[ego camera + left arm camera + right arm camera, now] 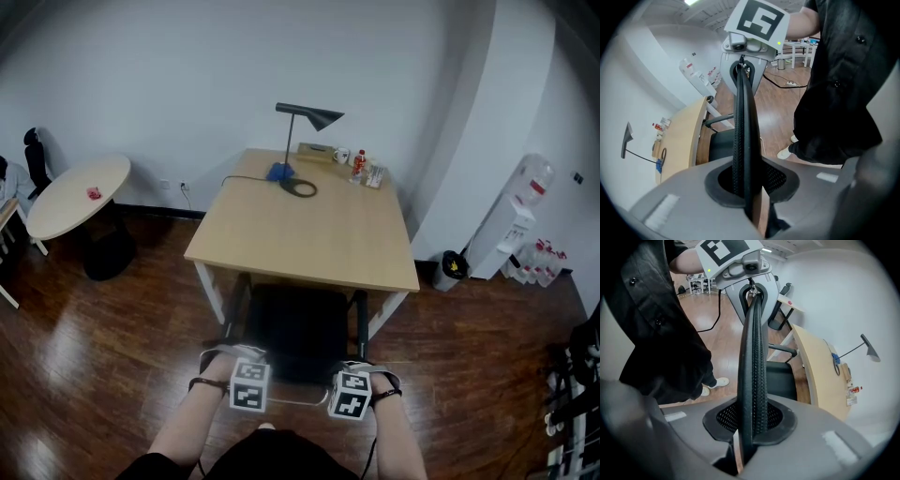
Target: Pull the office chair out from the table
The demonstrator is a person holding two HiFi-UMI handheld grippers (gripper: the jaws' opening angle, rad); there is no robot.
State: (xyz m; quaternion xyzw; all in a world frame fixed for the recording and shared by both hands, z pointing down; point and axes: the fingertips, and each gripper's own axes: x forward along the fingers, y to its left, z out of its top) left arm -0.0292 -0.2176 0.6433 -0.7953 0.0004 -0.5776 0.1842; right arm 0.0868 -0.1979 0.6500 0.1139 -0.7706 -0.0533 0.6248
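evidently the office chair (295, 330) stands tucked at the near edge of the table (309, 234), its seat partly under the top and its back turned toward the person. the thin backrest rim (742, 117) is pinched from above by the left gripper (749, 187) near one end and by the right gripper (751, 425) near the other, each pair of jaws closed onto the mesh edge. two holds set well apart are probably chosen so that the chair is drawn straight back without swivelling. the rim is likely gripped because it is the part most easily reached clear of the table.
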